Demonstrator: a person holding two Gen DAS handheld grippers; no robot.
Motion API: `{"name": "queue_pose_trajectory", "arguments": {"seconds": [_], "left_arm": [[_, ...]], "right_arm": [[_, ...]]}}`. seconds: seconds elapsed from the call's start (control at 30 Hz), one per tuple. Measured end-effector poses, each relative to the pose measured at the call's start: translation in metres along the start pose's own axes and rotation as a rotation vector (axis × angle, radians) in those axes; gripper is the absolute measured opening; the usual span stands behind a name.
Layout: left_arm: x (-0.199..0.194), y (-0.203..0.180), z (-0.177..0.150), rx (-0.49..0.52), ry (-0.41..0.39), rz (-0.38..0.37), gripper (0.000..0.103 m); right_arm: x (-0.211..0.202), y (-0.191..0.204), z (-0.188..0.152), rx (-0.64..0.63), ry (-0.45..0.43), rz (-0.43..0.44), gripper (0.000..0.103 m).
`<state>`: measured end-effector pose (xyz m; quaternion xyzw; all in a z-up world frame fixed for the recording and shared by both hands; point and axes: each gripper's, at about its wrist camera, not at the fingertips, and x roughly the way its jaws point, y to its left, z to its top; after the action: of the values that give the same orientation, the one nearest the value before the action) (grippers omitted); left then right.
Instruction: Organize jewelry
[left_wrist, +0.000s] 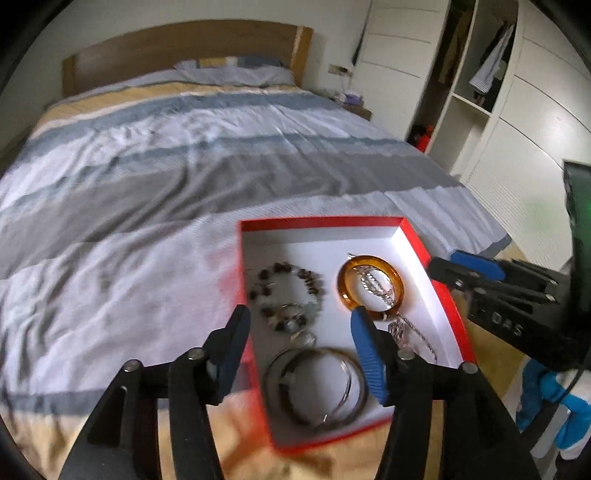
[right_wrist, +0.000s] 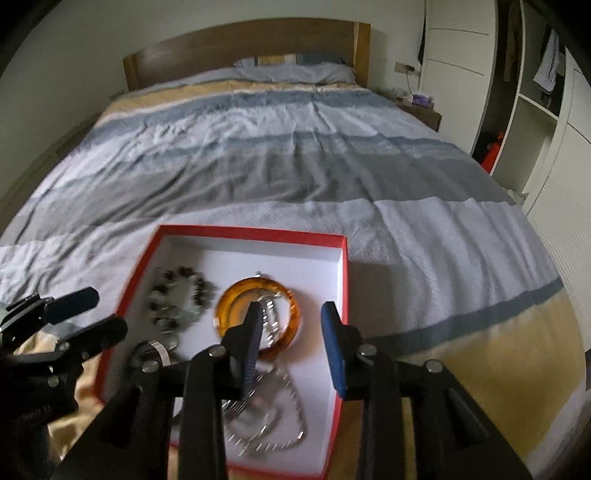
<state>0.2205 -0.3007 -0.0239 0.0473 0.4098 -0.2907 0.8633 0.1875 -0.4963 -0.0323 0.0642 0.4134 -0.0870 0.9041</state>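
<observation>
My left gripper (left_wrist: 299, 314) is released, nothing pinched: one fingertip sits outside the left wall of the red box (left_wrist: 417, 240), the other hangs inside it, so that wall runs between the jaws but no pad presses it. Just past the inner tip lies the amber bangle (left_wrist: 345, 280) with a silver chain (left_wrist: 373, 286) draped through it; between the tips and slightly ahead is the dark beaded bracelet (left_wrist: 291, 273), and below the tips, near me, the grey metal bangles (left_wrist: 354, 398). My right gripper (right_wrist: 290, 314) is also let go, jaws apart with nothing gripped; its left tip overlaps the amber bangle in view, its right tip is near the box's right wall, and a beaded silver necklace (right_wrist: 291, 410) lies under the fingers. I judge both grippers straddled opposite walls to carry or square up the box, and the jewelry is all inside, so the sorting looks nearly or fully done. Box rests on the striped duvet (right_wrist: 295, 166) near the foot edge, flat enough that nothing rolls out. Motion blur here, so contact on the right wall I can't confirm.
</observation>
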Motion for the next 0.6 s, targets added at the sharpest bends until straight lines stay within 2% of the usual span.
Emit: {"name": "queue_pose_trajectory", "arguments": {"seconds": [0.03, 0.23, 0.37, 0.6], "left_arm": [[-0.008, 0.001, -0.001, -0.005, -0.006, 0.016, 0.065], [-0.077, 0.006, -0.02, -0.027, -0.057, 0.139, 0.078], [-0.114, 0.004, -0.038, -0.018, -0.086, 0.212, 0.083], [-0.163, 0.005, -0.067, -0.03, -0.112, 0.268, 0.088]], "right_arm": [[-0.01, 0.003, -0.003, 0.002, -0.007, 0.009, 0.031], [-0.061, 0.029, -0.029, 0.01, -0.021, 0.064, 0.031], [-0.091, 0.05, -0.047, -0.008, -0.029, 0.091, 0.038], [-0.133, 0.074, -0.072, -0.008, -0.052, 0.118, 0.041]]}}
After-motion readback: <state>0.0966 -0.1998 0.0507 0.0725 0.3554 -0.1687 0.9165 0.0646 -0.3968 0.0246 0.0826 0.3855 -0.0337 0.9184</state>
